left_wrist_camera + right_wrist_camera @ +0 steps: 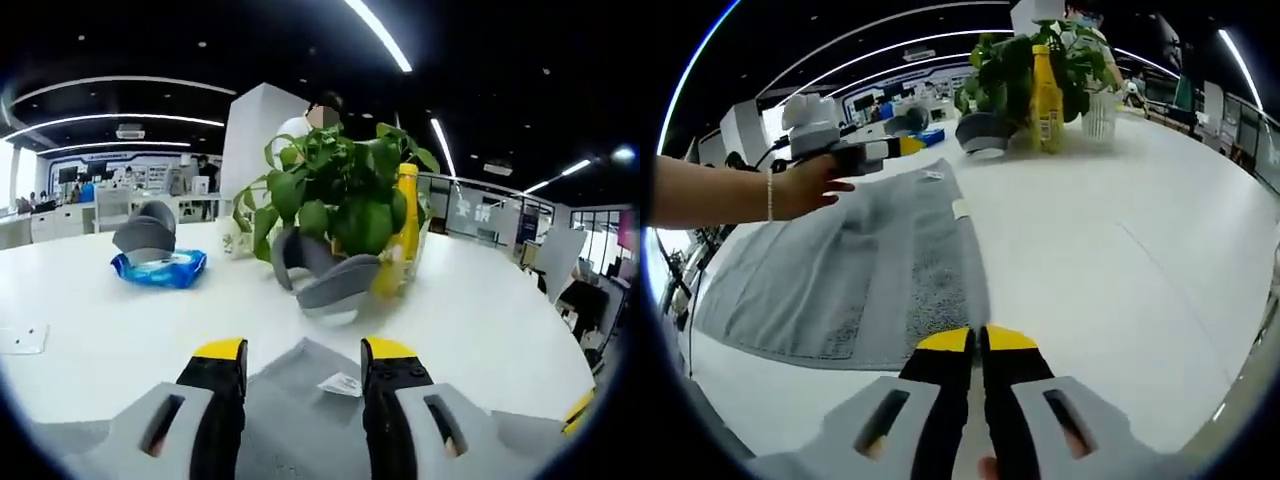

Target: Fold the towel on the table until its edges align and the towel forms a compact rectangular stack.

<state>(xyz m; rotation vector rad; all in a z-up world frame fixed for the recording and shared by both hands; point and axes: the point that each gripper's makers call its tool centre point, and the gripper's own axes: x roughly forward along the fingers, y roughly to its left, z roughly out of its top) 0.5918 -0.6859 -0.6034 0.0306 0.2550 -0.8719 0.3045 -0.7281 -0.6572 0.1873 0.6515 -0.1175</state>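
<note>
Left gripper view: low over the white counter [480, 330], facing the leafy green potted plant [335, 195] nearby. Right gripper view: higher, looking along the grey rectangular terry towel [870, 270]. Shared: plant, towel, counter.

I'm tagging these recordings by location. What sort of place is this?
Probably an open-plan office or showroom: a large white table, long ceiling light strips, and desks with display walls in the background.
</note>
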